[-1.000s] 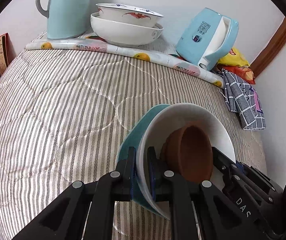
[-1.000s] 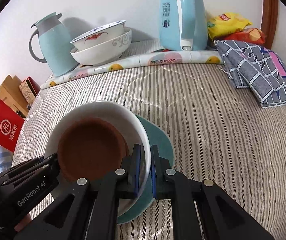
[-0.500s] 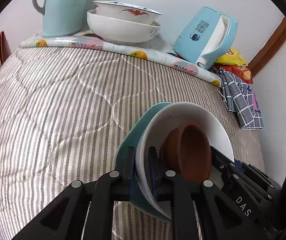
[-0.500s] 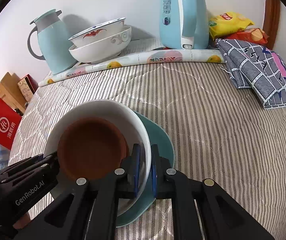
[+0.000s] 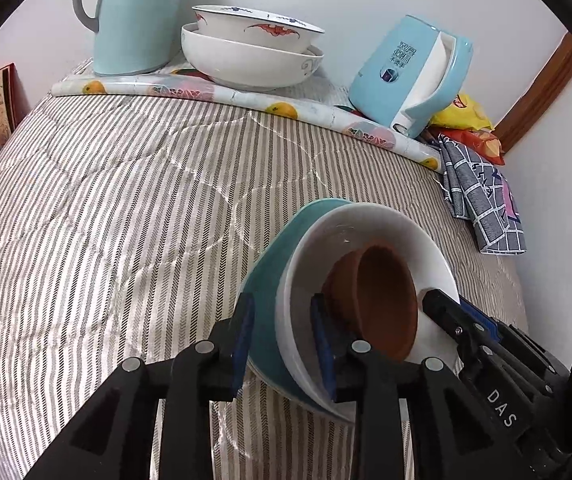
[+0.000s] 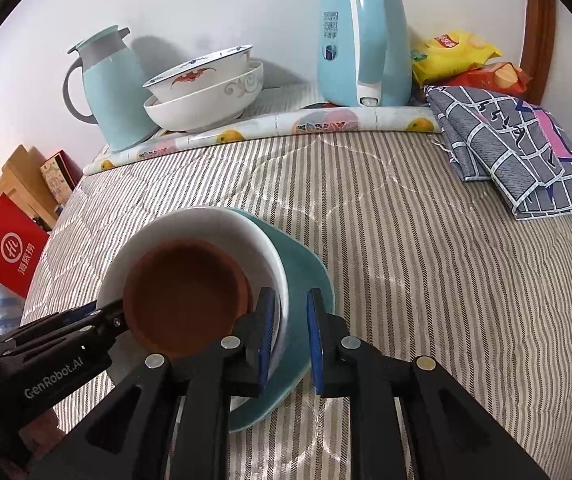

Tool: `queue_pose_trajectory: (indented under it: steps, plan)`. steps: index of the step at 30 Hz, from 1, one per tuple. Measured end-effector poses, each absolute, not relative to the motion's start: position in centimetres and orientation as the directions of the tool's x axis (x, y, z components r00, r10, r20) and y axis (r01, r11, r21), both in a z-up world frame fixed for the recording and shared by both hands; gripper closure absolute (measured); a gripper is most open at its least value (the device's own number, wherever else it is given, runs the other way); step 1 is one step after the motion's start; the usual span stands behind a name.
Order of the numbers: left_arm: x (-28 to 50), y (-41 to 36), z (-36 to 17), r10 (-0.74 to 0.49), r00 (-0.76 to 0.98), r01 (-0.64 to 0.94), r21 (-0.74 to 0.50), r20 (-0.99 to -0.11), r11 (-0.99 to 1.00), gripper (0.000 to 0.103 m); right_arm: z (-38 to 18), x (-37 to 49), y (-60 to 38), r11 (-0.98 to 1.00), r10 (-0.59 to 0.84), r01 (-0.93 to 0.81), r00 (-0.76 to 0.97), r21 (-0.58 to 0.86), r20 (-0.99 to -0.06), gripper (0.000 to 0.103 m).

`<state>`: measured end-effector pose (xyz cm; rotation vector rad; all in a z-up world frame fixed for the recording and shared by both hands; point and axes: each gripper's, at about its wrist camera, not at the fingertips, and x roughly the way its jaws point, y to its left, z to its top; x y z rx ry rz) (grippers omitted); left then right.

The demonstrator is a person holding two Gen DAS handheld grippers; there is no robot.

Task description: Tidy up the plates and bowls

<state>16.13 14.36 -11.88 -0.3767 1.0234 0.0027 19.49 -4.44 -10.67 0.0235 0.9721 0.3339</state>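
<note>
A stack sits on the striped bed cover: a teal plate (image 5: 269,272) (image 6: 306,276) at the bottom, a white bowl (image 5: 370,224) (image 6: 205,224) on it, a brown bowl (image 5: 386,296) (image 6: 185,292) inside. My left gripper (image 5: 281,340) has its jaws parted around the plate and white bowl rim, with a gap at the plate side. My right gripper (image 6: 289,332) straddles the opposite rim, jaws likewise parted, its right pad off the plate. Two stacked white patterned bowls (image 5: 249,48) (image 6: 205,92) stand at the back.
A light blue jug (image 5: 133,16) (image 6: 105,88) stands left of the stacked bowls and a blue kettle (image 5: 410,76) (image 6: 362,40) right of them, on a fruit-print mat (image 5: 245,102). A checked cloth (image 6: 514,148) and snack bags (image 6: 458,56) lie at the right. Boxes (image 6: 13,248) stand off the left edge.
Both grippers have opened from a tight pinch on the stack's rims to parted jaws. The stack has come down onto the bed cover, nearer the back bowls.
</note>
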Motion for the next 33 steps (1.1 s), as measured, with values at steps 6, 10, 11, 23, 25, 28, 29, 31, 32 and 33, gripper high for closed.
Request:
queue_pose_trajectory:
  steps: [6,10,11,23,25,28,29,31,32,33]
  plan:
    - [14.9,14.2,-11.0,-0.121,0.537,-0.198,-0.265,-0.835,0.944,0.056,-10.0,18.6,-5.1,0.950,0.290,-0.261,0.520,0.174,-0.804,0.077]
    - [13.8,14.1,-10.1,-0.130,0.559,-0.192,-0.281,-0.819,0.940,0.053,-9.2,17.7,-5.8,0.950,0.285,-0.265,0.530,0.164,-0.799,0.071]
    - [13.6,14.0,-9.8,-0.128,0.566,-0.189,-0.279,-0.815,0.942,0.052,-9.0,17.5,-6.0,0.951,0.281,-0.265,0.534,0.158,-0.798,0.069]
    - [9.3,9.7,-5.8,-0.121,0.637,-0.122,-0.255,-0.761,0.959,0.035,-5.8,12.8,-10.0,0.976,0.155,-0.217,0.618,0.022,-0.771,0.044]
    - [8.8,8.9,-5.3,-0.133,0.635,-0.107,-0.257,-0.761,0.960,0.033,-5.2,12.1,-11.3,0.979,0.155,-0.200,0.619,0.037,-0.770,0.044]
    - [7.7,7.9,-4.4,-0.146,0.648,-0.095,-0.269,-0.748,0.958,0.032,-4.5,11.0,-13.0,0.982,0.156,-0.183,0.618,0.052,-0.770,0.044]
    - [7.3,7.6,-4.1,-0.149,0.653,-0.093,-0.273,-0.743,0.957,0.028,-4.3,10.7,-13.4,0.983,0.151,-0.175,0.622,0.051,-0.768,0.044]
    - [6.4,6.9,-3.6,-0.157,0.664,-0.085,-0.282,-0.731,0.956,0.021,-3.7,9.7,-14.6,0.988,0.132,-0.151,0.636,0.045,-0.760,0.044]
    - [6.0,6.5,-3.3,-0.157,0.668,-0.082,-0.282,-0.727,0.956,0.021,-3.3,9.1,-15.2,0.989,0.122,-0.140,0.646,0.041,-0.754,0.043]
    - [5.6,6.1,-3.1,-0.153,0.670,-0.078,-0.274,-0.726,0.959,0.021,-3.1,8.7,-15.5,0.990,0.118,-0.135,0.651,0.038,-0.750,0.041]
